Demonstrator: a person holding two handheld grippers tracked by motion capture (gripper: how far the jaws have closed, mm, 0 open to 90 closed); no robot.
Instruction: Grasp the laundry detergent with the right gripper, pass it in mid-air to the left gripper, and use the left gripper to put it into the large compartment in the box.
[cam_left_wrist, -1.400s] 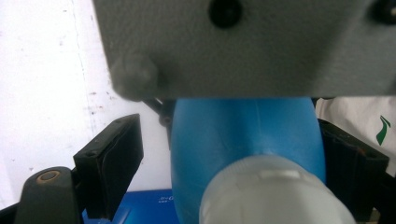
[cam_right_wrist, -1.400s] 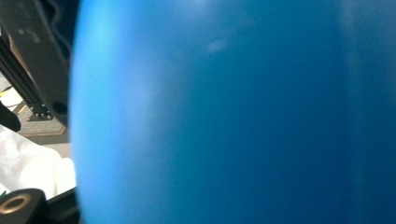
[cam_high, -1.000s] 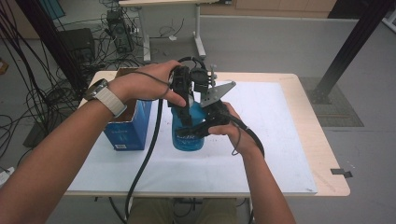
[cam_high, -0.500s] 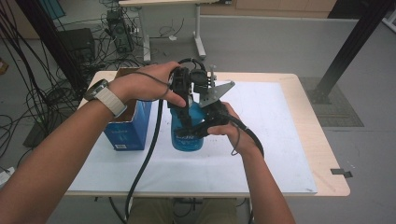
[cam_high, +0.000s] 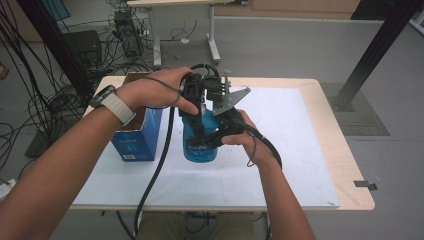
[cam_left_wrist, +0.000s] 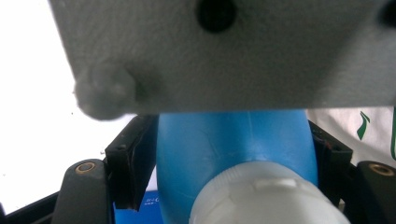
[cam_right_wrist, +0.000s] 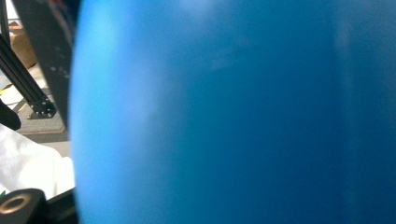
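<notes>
A blue plastic bottle (cam_high: 200, 142) stands upright on the white-covered surface (cam_high: 280, 165). It is gripped low on its body by the right tool (cam_high: 212, 140), whose jaws are clamped on it. From above, the left tool (cam_high: 197, 107) is set over the bottle's neck; its jaws have just been closing and lie against both sides below the white cap (cam_left_wrist: 261, 196). Just beside the left tool an open blue carton (cam_high: 135, 137) is seen; its contents cannot be told.

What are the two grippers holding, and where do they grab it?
Both hold the blue bottle. The right gripper clamps its wide body. The left gripper, whose jaws have just been closing, sits around the top by the white cap.
</notes>
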